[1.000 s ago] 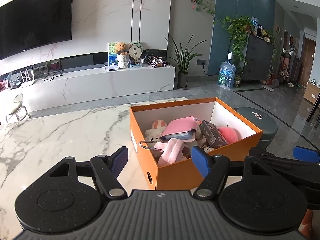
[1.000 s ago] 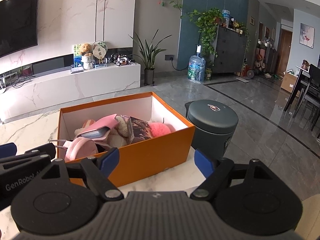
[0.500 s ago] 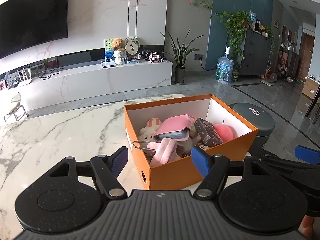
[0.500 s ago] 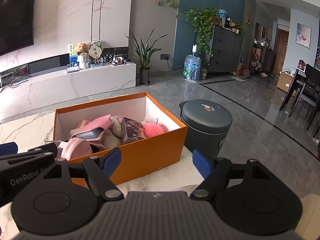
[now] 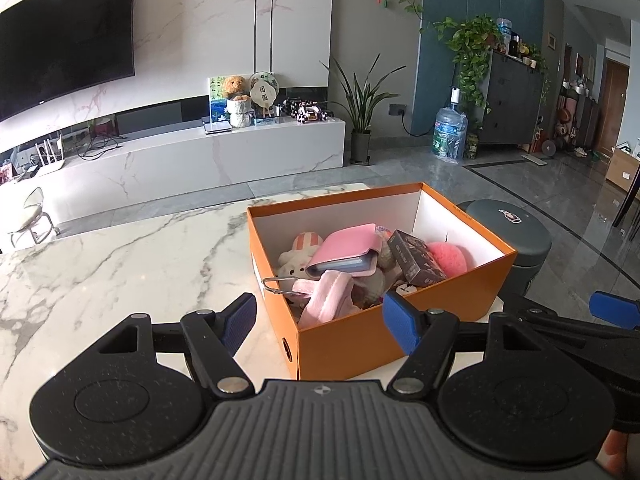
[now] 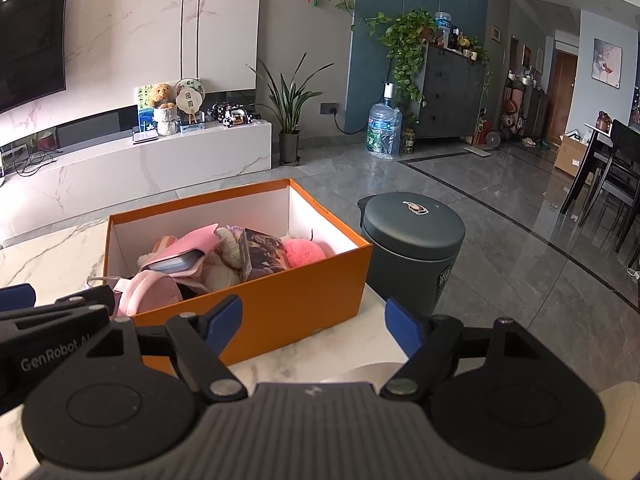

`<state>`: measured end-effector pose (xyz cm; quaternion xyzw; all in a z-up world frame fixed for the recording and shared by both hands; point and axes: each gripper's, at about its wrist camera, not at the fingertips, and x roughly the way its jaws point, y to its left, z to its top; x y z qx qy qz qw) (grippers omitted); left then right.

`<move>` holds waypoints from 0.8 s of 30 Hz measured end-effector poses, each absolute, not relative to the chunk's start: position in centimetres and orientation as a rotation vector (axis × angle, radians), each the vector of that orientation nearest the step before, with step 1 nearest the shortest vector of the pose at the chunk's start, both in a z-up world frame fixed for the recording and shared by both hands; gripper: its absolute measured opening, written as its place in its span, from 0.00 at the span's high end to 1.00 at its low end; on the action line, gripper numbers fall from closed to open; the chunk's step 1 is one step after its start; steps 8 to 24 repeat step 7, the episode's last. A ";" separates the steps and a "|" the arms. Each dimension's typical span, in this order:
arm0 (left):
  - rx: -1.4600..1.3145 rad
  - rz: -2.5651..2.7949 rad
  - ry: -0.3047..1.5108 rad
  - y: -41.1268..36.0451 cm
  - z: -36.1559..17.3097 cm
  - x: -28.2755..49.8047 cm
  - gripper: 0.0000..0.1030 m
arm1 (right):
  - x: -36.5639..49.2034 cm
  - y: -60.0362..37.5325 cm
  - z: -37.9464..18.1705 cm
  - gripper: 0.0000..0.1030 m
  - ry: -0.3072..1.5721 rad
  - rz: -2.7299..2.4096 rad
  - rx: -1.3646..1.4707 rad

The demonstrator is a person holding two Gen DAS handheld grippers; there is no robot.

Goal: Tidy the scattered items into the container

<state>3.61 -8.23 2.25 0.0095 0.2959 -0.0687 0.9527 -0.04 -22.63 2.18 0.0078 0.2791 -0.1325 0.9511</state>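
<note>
Showing the orange box [image 5: 360, 344] standing on the marble table [image 5: 120, 264], toward the table's right, near corner, with its lid off and its interior about half filled. Inside, from left to right in the left wrist view: a cream plush toy [image 5: 298, 254], a pink card wallet [image 5: 344, 254] lying on top of the heap, a dark printed carton [image 5: 416, 258] tilted against it, and a pink fluffy ball [image 5: 448, 258] at the far right. A pink strap [image 5: 326, 296] with a metal clip [image 5: 276, 284] lies at the near end, the clip reaching over the left rim.

No loose item is visible on the bare marble in either view, so the tidying appears complete or nearly so (parts of the table lie outside both views).

The left gripper [image 5: 320, 322] hangs just short of the box's near left corner, jaws spread apart and holding nothing; the right gripper [image 6: 314, 326] hangs before the box's near right end, likewise spread and empty.

Beyond the table's right edge stands a dark green lidded bin [image 6: 412, 248] on the floor, with a white media console [image 5: 192, 160] against the far wall.
</note>
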 end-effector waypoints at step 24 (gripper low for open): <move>0.014 -0.137 0.593 -8.0 2.2 3.4 0.20 | -0.2 -22.5 2.1 0.22 0.567 -0.268 0.018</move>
